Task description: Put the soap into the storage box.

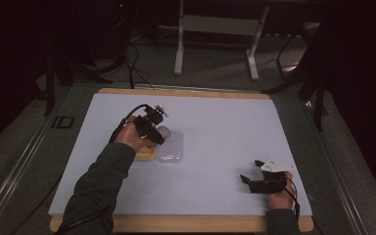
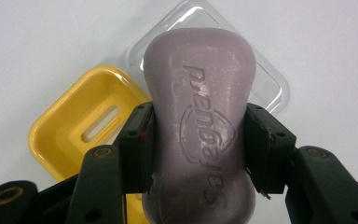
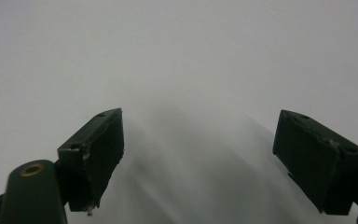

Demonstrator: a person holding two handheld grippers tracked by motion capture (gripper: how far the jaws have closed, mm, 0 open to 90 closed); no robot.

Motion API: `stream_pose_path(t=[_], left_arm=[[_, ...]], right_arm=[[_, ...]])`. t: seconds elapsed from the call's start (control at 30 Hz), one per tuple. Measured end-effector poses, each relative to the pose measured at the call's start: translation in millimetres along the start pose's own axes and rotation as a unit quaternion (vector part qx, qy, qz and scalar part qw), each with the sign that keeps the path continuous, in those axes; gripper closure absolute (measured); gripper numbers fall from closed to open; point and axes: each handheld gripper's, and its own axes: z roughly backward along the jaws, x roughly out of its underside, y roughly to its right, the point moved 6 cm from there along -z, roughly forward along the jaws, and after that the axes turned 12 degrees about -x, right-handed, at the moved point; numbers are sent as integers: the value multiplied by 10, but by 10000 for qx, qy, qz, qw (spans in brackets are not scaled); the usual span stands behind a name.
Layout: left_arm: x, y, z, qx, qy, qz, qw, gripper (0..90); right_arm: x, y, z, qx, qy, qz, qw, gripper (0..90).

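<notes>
Nearest me, my right gripper (image 1: pixel 251 171) rests low on the white table (image 1: pixel 225 122), jaws spread with nothing between them. Farther out, my left gripper (image 2: pixel 198 140) pinches the purple soap bar (image 2: pixel 198 107), held above the yellow soap dish (image 2: pixel 79 121) and clear lid (image 2: pixel 265 79)

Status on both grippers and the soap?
Left gripper shut on purple soap bar, above yellow soap dish and clear lid. Right gripper open, idle. Nothing blocking.
</notes>
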Motion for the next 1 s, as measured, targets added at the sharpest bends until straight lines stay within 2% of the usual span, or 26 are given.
stream_pose_path(t=[1.0], left_arm=[[106,-160,-12,-8,-21,309,9995,494]], right_arm=[[0,-1,1,1,0,11,10000,161]])
